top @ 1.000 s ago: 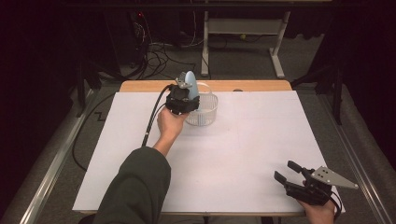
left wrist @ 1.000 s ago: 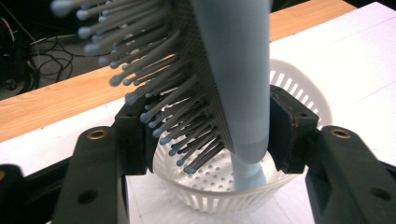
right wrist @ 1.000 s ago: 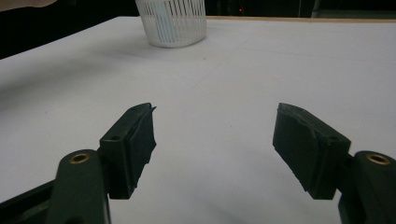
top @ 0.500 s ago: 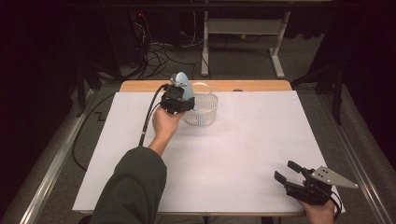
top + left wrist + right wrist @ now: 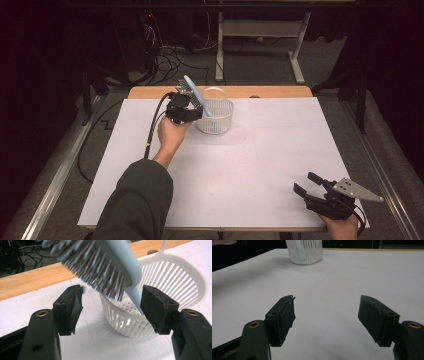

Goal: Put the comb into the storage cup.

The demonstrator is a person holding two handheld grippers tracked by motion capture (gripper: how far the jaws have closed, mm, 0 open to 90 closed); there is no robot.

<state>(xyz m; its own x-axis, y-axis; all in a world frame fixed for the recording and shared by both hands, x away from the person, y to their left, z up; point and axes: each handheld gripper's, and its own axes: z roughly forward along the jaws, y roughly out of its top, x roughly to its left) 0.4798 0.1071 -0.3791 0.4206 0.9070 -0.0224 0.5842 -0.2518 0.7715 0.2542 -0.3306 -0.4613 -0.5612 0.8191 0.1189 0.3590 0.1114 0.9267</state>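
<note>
White sheet over the desk (image 5: 260,170), wooden edge showing at the far side, dark floor and tangled cables beyond. My left gripper (image 5: 192,107) is up at the far left part of the sheet, right beside the basket (image 5: 216,119), a white slotted plastic one with a loop handle. The brush (image 5: 196,94) stands tilted with its handle end down inside the basket and its bristled head sticking up and out over the near rim, toward my left hand (image 5: 171,134). In the left gripper view the pale blue brush (image 5: 110,267) crosses between my left fingers (image 5: 72,307): the bristles hang just off the left pad, and the handle runs close along the right pad, and I cannot tell whether it touches there. Those fingers have just been opening, and they stand about half apart now, with the brush between them but not squeezed. The basket (image 5: 175,287) sits right behind them on the sheet. Over at the near right corner, my right gripper (image 5: 316,187) rests low by the desk edge, well apart from the basket. In the right gripper view its fingers (image 5: 283,315) stand wide with nothing between them but bare sheet, and the basket (image 5: 304,251) shows far off at the top.
</note>
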